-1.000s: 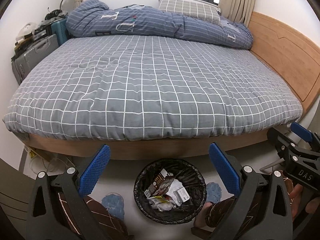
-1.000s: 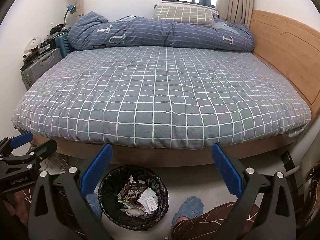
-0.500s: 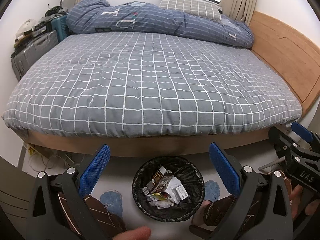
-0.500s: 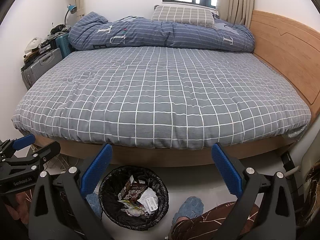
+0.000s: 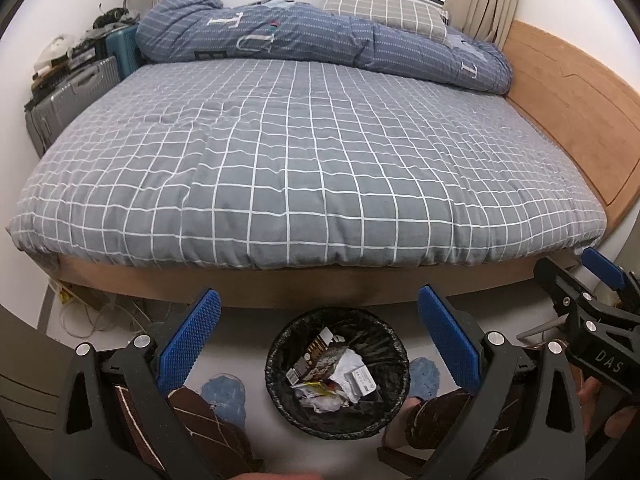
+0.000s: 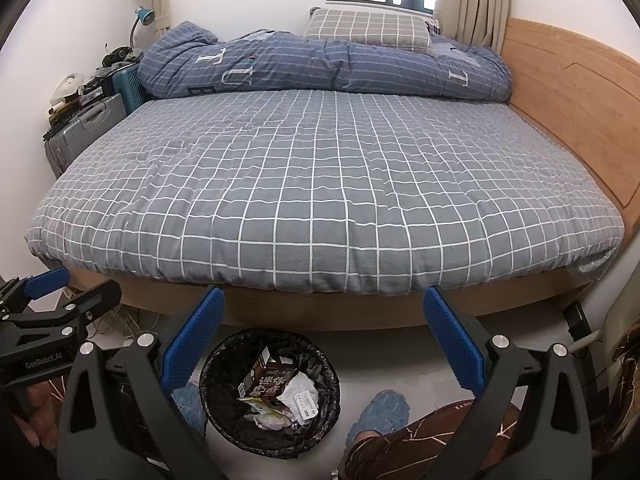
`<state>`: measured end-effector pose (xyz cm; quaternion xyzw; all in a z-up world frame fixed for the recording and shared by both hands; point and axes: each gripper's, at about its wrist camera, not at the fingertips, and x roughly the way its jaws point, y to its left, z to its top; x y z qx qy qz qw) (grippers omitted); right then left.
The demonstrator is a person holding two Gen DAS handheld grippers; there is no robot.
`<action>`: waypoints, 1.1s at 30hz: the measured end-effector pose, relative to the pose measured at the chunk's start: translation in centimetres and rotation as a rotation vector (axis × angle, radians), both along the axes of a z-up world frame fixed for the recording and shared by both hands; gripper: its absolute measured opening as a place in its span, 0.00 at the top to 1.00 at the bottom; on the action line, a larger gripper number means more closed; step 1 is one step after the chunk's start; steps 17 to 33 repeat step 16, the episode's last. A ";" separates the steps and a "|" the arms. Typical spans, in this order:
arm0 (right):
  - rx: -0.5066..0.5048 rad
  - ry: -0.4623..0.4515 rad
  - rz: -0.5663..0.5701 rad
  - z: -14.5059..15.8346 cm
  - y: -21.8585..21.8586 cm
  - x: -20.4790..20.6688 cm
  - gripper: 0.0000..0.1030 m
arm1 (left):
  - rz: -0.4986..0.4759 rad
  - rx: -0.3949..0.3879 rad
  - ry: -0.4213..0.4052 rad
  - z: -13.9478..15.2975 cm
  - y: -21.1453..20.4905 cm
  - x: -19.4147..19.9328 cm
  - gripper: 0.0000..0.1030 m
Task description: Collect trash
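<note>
A black-lined round trash bin (image 5: 280,396) stands on the floor by the bed's near edge; it also shows in the right wrist view (image 6: 216,412). In it lie a brown drink carton (image 6: 269,384), white crumpled paper (image 6: 301,395) and wrappers. My left gripper (image 5: 320,332) is open and empty, held above the bin. My right gripper (image 6: 324,328) is open and empty, above and to the right of the bin. Each gripper shows at the edge of the other's view: the right one (image 5: 592,312) and the left one (image 6: 48,312).
A bed with a grey checked cover (image 6: 320,184) fills the view; a folded blue duvet (image 6: 320,66) and a pillow (image 6: 368,30) lie at its far end. Suitcases (image 6: 86,128) stand at the left. Cables (image 5: 96,316) lie under the bed. My slippered feet (image 6: 380,412) flank the bin.
Both grippers stay open and empty. The left view has tilted and risen slightly, so the bin looks a little farther down. The right view is nearly unchanged.
</note>
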<state>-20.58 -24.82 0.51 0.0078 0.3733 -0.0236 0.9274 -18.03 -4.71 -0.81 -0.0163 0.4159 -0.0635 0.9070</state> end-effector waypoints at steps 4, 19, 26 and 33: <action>0.002 0.003 0.000 0.0 0.0 0.0 0.07 | 0.000 0.013 -0.013 0.1 -0.1 -0.3 0.06; 0.003 0.004 0.004 -0.1 0.3 0.0 0.07 | -0.017 0.043 -0.001 -0.3 -0.4 -0.3 0.06; 0.003 0.004 0.004 -0.1 0.3 0.0 0.07 | -0.017 0.043 -0.001 -0.3 -0.4 -0.3 0.06; 0.003 0.004 0.004 -0.1 0.3 0.0 0.07 | -0.017 0.043 -0.001 -0.3 -0.4 -0.3 0.06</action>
